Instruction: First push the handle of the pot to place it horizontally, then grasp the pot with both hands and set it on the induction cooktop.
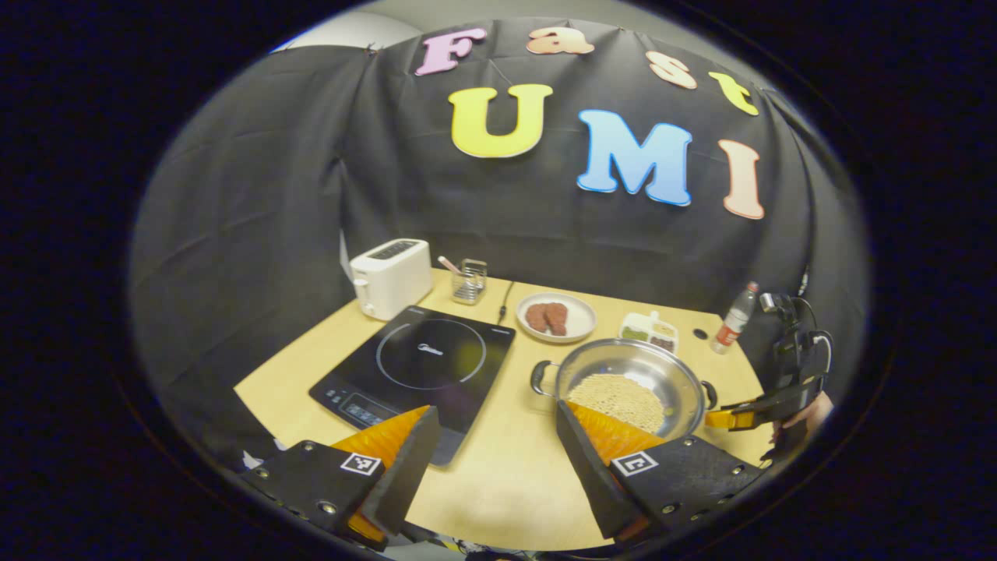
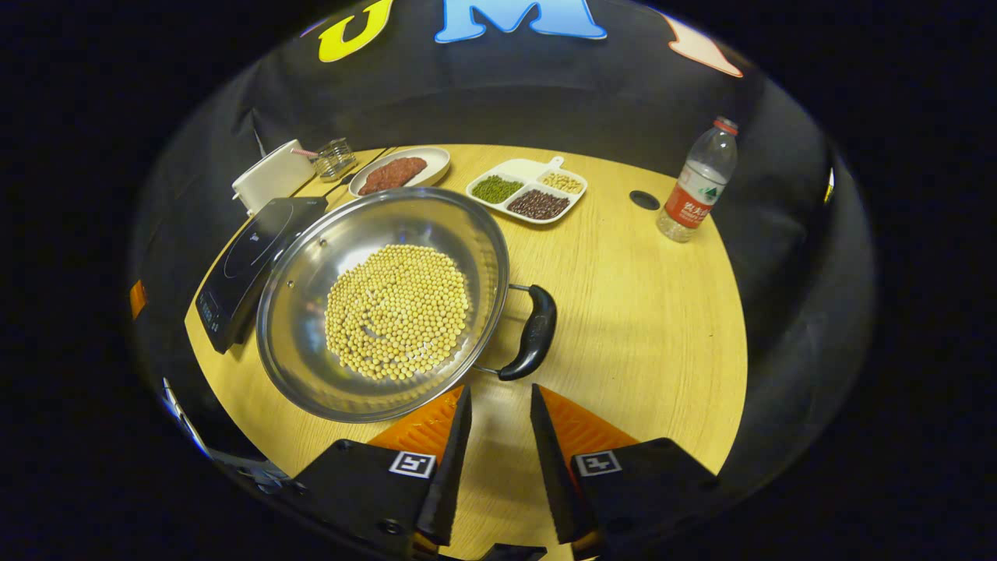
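**Two grippers near the pot of beans, neither holding it**

The left gripper (image 1: 494,436) hung over the near edge of the wooden table (image 1: 498,475) with its fingers spread wide and nothing between them. One finger lay over the near corner of the induction cooktop (image 1: 417,362), the other over the near rim of the pot (image 1: 627,382), though whether it touched that rim could not be told. In the left gripper view the right gripper (image 1: 720,421) appeared at the far right, held by a hand (image 1: 810,413), its tip close beside the pot's right handle.

The right gripper (image 2: 494,413) had its fingers only a narrow gap apart, gripping nothing. They pointed at bare table just in front of the pot's black handle (image 2: 533,331), close to it but apart.

The steel pot (image 2: 311,257) stood on the table just to the right of the cooktop (image 2: 249,249), not on it. A round layer of pale yellow beans (image 2: 397,312) covered its bottom. Its other handle (image 1: 540,378) faced the cooktop.

Behind the pot were a white plate of reddish-brown food (image 1: 557,317) and a divided white dish (image 2: 528,191) holding green, dark and pale beans. A white toaster (image 1: 391,276) and a small wire holder (image 1: 469,282) stood at the far left corner. A clear water bottle with a red label (image 2: 697,187) stood upright toward the far right edge, well apart from the pot.
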A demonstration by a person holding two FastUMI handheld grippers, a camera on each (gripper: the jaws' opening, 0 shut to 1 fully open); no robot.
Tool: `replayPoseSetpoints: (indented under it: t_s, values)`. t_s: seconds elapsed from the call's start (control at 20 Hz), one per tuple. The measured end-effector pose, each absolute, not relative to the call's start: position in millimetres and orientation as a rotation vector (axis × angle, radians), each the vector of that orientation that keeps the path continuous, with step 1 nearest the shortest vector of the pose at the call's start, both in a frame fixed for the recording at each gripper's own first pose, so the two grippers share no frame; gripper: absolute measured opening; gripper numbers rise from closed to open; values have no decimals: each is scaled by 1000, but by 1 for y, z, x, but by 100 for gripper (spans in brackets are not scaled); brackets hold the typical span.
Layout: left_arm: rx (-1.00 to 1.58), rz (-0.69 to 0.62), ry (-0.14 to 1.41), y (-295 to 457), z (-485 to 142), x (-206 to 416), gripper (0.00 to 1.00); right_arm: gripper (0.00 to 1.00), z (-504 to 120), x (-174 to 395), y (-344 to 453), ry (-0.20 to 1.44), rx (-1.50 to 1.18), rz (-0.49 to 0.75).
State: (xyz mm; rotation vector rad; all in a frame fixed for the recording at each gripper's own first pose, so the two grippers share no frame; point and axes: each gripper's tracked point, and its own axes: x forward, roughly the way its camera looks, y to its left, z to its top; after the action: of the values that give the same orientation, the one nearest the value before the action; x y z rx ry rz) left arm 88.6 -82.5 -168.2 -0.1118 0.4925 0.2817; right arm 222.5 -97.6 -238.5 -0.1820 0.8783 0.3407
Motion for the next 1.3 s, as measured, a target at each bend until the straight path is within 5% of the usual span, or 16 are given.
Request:
replayPoseSetpoints:
  t_s: [0.1,0.2,0.6,1.3]
  values:
    - [-112,243,500,-69,-172,101,91,77,-224,219,-98,850,-127,290]
    - [-113,202,498,-59,-174,116,91,96,-210,219,-101,809,-87,244]
    - [-265,-3,563,-47,-210,205,92,99,-185,239,-88,726,19,154]
    - [-199,-251,737,-105,-323,298,92,99,-249,289,-72,796,33,178]
